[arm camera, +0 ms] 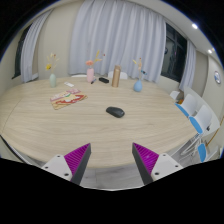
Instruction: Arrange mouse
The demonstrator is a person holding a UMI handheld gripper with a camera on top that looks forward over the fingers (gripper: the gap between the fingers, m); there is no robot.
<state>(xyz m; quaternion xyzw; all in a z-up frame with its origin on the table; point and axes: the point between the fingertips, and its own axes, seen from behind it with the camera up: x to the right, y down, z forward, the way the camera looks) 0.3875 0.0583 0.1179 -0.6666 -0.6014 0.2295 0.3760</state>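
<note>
1. In the gripper view, we see our gripper (112,160) with its two fingers spread wide apart. The purple pads (77,158) face each other across a big gap. Nothing is held between them.

2. The mouse (116,112) is small and black. It lies flat on the big, light wooden table (60,125), ahead of the fingers and well apart from them. It sits about in line with the gap between them.

3. We cannot read any words or brand names anywhere. The mouse is too small for us to see a logo or its buttons.

4. To the left of the mouse there is a flat thing with pink and red colours (68,98). It is hard to tell what it is.

5. Along the far side of the table stand a few things: a bottle or vase with flowers (52,74), a pink bottle (91,73), a brown bottle (116,75) and a blue vase (138,82). Their labels, if any, are too small to make out.

6. Blue and white chairs (197,118) stand by the right side of the table. They are partly cut off.

7. White curtains (115,35) hang behind the table.
</note>
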